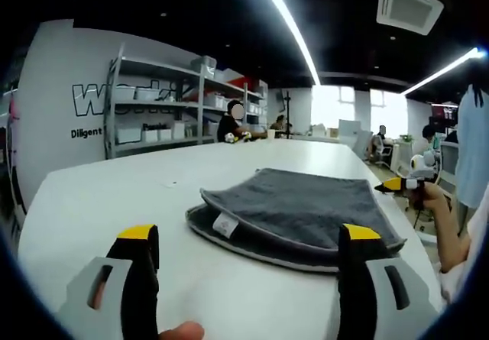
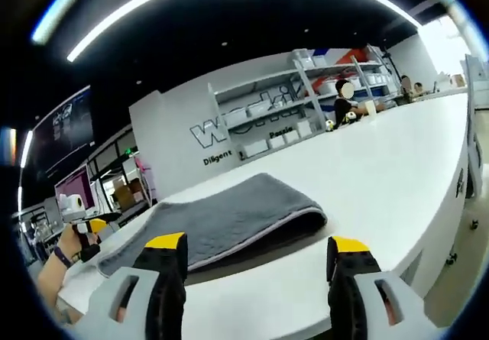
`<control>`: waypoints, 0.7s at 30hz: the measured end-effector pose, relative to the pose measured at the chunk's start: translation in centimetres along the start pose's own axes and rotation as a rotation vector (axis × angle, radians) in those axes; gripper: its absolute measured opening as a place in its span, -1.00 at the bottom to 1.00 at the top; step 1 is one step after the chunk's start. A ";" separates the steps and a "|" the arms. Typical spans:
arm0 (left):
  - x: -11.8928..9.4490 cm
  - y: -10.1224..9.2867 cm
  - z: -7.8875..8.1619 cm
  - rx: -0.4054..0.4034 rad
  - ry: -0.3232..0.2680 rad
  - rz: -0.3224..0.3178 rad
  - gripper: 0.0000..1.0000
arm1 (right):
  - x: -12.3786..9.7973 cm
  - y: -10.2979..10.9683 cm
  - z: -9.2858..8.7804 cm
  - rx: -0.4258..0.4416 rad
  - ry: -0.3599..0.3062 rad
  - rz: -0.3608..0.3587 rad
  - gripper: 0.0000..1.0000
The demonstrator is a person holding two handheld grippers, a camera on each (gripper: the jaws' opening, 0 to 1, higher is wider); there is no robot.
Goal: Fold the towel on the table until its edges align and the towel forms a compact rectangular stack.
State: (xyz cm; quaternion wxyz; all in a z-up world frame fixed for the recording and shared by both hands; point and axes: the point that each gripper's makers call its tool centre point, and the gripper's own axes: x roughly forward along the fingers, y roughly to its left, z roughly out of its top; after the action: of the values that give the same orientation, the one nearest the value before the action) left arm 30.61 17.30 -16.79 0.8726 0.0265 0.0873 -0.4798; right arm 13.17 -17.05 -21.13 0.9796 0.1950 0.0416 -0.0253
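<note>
A grey towel (image 1: 294, 206) lies folded over on the white table (image 1: 107, 202), its upper layer set back a little from the lower one, a white label (image 1: 223, 224) at the near left corner. My left gripper (image 1: 248, 237) is open just short of the towel's near edge, with nothing between its yellow-tipped fingers. The right gripper (image 1: 401, 183), held by a hand, hovers past the towel's right edge. In the right gripper view the towel (image 2: 221, 218) shows its rounded fold. My right gripper (image 2: 256, 244) is open and empty before it. The left gripper (image 2: 92, 229) sits far left.
Grey shelving (image 1: 160, 111) with white boxes stands against the lettered back wall. People sit at the table's far end (image 1: 233, 122). The table's edge (image 2: 451, 179) drops off to the right in the right gripper view. A person's arm (image 1: 451, 233) is at the table's right side.
</note>
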 end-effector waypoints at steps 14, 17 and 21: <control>0.2 0.0 0.3 -0.017 -0.012 -0.007 0.88 | 1.3 -0.4 0.7 -0.069 0.027 -0.105 0.41; 0.1 0.1 0.5 -0.017 -0.020 -0.007 0.88 | 1.4 -0.4 0.4 -0.062 0.052 -0.096 0.30; 0.1 0.2 0.7 -0.016 -0.022 -0.006 0.88 | 1.5 -0.5 0.1 -0.053 0.072 -0.089 0.21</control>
State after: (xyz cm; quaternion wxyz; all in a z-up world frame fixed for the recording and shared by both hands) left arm 30.89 17.24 -16.17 0.8722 0.0139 0.0816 -0.4820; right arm 14.68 -17.57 -21.32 0.9802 0.1677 0.0860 -0.0607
